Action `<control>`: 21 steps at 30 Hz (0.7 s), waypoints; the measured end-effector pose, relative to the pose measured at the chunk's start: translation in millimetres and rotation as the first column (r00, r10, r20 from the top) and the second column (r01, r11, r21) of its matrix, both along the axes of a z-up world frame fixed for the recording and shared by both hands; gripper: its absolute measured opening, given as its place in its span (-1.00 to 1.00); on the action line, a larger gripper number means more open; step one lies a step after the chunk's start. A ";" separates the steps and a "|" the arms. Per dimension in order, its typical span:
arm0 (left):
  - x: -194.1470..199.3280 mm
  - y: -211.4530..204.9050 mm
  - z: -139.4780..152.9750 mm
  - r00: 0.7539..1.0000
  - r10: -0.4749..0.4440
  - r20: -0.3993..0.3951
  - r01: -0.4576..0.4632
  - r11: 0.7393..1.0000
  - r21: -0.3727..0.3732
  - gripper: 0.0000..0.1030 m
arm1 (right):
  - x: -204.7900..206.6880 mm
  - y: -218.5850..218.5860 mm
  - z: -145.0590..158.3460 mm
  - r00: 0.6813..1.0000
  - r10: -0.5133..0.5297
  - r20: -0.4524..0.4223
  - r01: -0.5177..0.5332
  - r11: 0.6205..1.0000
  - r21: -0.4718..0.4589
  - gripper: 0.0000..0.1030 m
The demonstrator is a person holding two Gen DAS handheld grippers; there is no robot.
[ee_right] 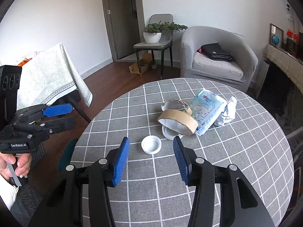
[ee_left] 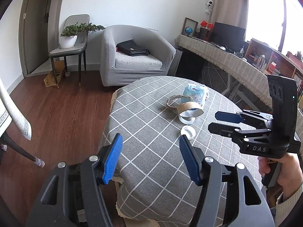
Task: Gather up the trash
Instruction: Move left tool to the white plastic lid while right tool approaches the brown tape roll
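My left gripper (ee_left: 150, 158) and right gripper (ee_right: 151, 159) stand apart and empty, ready to take something. Near on the table (ee_right: 246, 170) lies a white lid (ee_right: 151, 144); farther, cardboard rings (ee_right: 178, 122) lean on a blue wrapper (ee_right: 207, 111).

A round table (ee_right: 246, 170) carries everything, draped in a grey cloth with a white grid of thin lines; a pale fringe hangs at its edge near the camera in the left wrist view. On the cloth, toward the far side, lies a crumpled light-blue plastic label wrapper (ee_right: 207, 111), with a scrunched white paper scrap (ee_right: 230, 111) just beside it on the right. Against the wrapper rest two brown cardboard tape rings (ee_right: 179, 122), one overlapping the other. The nearer ring leans on a white round plastic lid (ee_right: 168, 133). A second white plastic cap (ee_right: 151, 144) lies apart, open side up, nearer the camera.
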State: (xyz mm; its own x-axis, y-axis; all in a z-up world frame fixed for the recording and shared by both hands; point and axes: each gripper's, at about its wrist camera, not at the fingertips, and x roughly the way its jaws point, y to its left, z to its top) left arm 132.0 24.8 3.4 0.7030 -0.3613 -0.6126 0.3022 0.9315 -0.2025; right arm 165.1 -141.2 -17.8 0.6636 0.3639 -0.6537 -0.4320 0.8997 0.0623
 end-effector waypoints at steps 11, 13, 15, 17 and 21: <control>29.0 -54.7 -26.6 0.992 -0.116 -0.056 0.119 0.991 0.061 0.26 | 23.5 -26.7 -4.2 1.000 -0.004 -0.009 0.004 1.000 -0.016 -0.06; 34.6 -62.6 -30.6 0.989 -0.130 -0.068 0.134 0.989 0.062 0.26 | 26.5 -30.8 -5.9 1.000 0.001 -0.013 -0.002 1.000 -0.019 -0.06; 40.2 -70.3 -34.0 0.987 -0.141 -0.080 0.147 0.987 0.070 0.25 | 29.7 -34.9 -7.1 1.000 0.010 -0.015 -0.011 1.000 -0.025 -0.06; 45.2 -77.3 -36.8 0.984 -0.156 -0.088 0.163 0.984 0.076 0.25 | 33.1 -37.3 -6.7 1.000 0.019 -0.014 -0.020 0.999 -0.038 -0.06; 52.3 -92.9 -44.1 0.975 -0.191 -0.116 0.204 0.973 0.107 0.19 | 36.3 -37.2 -6.3 0.998 0.056 -0.009 -0.056 0.997 -0.061 -0.06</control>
State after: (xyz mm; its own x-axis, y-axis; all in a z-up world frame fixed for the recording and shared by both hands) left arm 184.3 -68.1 -40.7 0.5553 -0.4079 -0.7248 0.4657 0.8745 -0.1354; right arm 201.4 -178.4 -24.1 0.6385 0.3598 -0.6804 -0.4817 0.8763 0.0114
